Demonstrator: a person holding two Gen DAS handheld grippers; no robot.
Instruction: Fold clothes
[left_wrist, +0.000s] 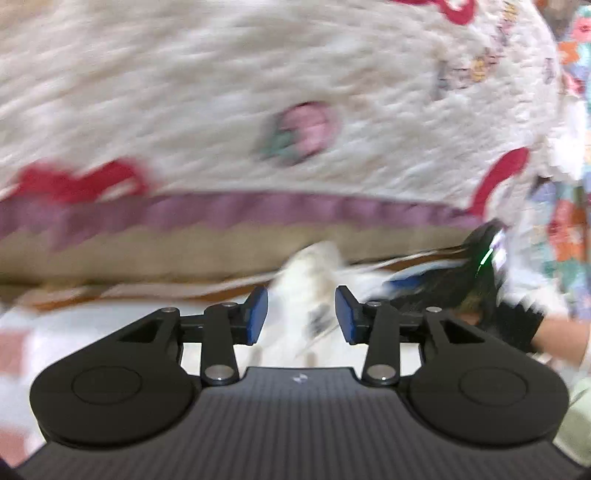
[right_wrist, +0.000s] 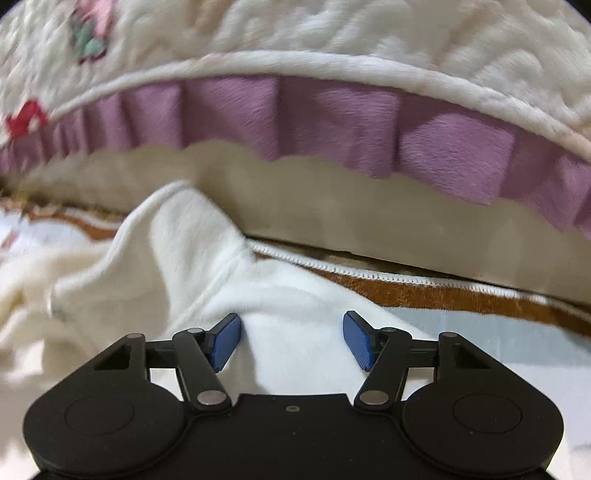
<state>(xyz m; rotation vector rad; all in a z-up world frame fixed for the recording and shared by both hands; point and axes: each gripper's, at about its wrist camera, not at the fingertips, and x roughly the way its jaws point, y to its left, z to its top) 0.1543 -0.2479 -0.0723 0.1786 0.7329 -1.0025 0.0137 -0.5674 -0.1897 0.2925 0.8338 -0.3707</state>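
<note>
- The left gripper is hovering with its blue fingers parted, nothing pressed between them; the view is blurred.
- The right gripper is holding its fingers wide apart, over a cream fleece garment without pinching it.
- The garment is lying rumpled on the bed, against the edge of a cream quilt with a purple ruffle.
- In the left view a person's gloved hand is showing at the right edge.
</note>
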